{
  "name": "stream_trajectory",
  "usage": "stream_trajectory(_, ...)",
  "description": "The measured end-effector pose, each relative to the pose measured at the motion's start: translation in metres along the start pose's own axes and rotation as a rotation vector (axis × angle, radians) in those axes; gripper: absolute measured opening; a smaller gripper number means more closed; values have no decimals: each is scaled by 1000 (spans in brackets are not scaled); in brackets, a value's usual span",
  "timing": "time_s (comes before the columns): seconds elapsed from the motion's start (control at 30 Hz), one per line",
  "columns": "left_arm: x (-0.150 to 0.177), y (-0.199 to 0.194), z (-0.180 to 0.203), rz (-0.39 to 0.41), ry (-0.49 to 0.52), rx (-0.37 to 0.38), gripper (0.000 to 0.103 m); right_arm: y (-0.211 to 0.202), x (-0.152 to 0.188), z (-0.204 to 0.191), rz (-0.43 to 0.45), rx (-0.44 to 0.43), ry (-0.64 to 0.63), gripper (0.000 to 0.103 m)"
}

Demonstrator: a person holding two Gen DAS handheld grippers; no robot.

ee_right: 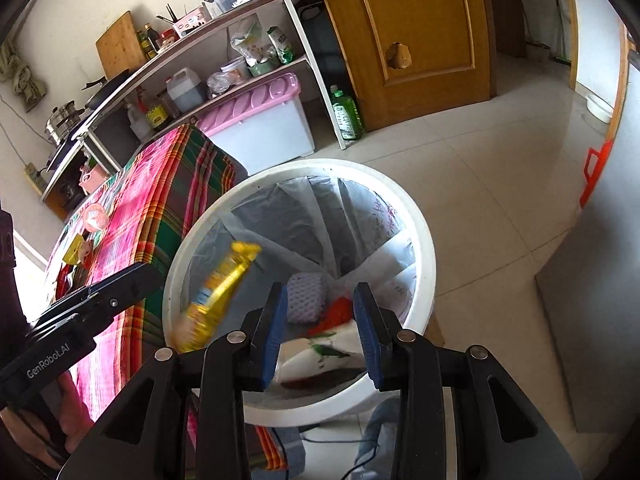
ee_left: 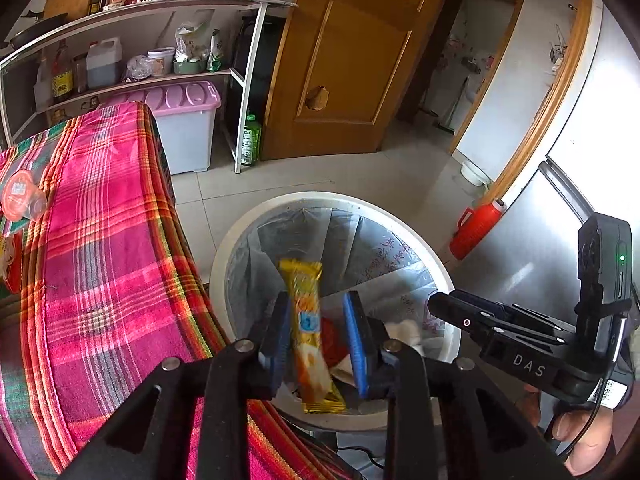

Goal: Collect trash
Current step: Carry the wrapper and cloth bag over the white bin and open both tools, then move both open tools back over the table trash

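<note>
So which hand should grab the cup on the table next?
Probably left: it sits beside the table with the cup, fingers open, wrapper loose over the bin. The right hangs farther off, beyond it.

Floor (ee_left: 280, 178): pale square tiles.
Door (ee_left: 352, 52): orange-brown wood, standing open.
Shelving (ee_left: 132, 80): white-framed, crowded with bottles and jars.
Bench (ee_left: 104, 240): draped in pink plaid cloth.

Yellow snack wrapper (ee_left: 308, 328) blurred, over white bin (ee_left: 236, 248).

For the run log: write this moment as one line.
left gripper open | right gripper open | yellow foil snack wrapper unclamped, blurred, over white round plastic bin
</note>
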State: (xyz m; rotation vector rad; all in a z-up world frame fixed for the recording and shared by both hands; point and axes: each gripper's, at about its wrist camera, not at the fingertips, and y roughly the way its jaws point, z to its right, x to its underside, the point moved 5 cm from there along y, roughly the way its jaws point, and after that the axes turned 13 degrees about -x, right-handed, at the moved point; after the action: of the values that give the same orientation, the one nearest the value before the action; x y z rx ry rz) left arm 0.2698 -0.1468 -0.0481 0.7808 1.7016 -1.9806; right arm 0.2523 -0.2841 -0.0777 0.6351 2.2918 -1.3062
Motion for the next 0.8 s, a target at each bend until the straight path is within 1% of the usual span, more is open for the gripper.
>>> stream_trajectory(0.1,0,-2,-1,7,-6,5,36,-3,0,1,7,4,0,36)
stream_trajectory(0.33,2,-18,-7,45,-18,3,36,-16,-2,-9,34,-7,-22,36)
stream_trajectory(0.8,11,-64,-36,131,-48,-42,36,-35,4,-60,65,-57,-116,36)
